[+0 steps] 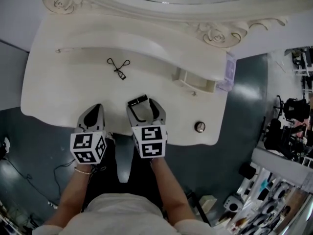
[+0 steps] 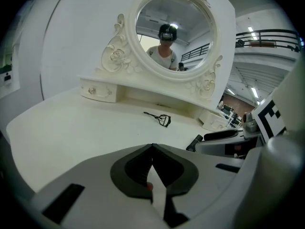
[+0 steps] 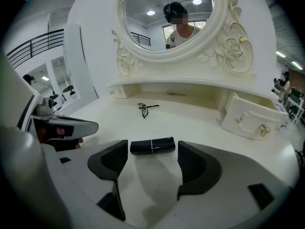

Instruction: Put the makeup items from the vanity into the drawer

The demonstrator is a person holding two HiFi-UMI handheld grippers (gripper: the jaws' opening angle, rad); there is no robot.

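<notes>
A black lipstick tube (image 3: 152, 146) lies crosswise on the white vanity top (image 1: 63, 97), between the tips of my right gripper (image 3: 152, 157). The pads stand wide apart and do not touch it, so that gripper is open; in the head view it (image 1: 145, 107) sits near the front edge with the tube (image 1: 138, 101) at its tips. My left gripper (image 1: 95, 110) hovers just to the left, and its jaws (image 2: 152, 149) meet with nothing between them. A black eyelash curler (image 1: 119, 67) lies farther back on the top. The small drawer (image 1: 195, 82) at the right stands pulled out.
An oval mirror in a carved white frame (image 3: 228, 42) rises behind a raised shelf (image 1: 122, 53). A small round item (image 1: 199, 127) sits near the vanity's front right corner. A second small drawer (image 2: 97, 90) at the left is closed. Grey floor surrounds the vanity.
</notes>
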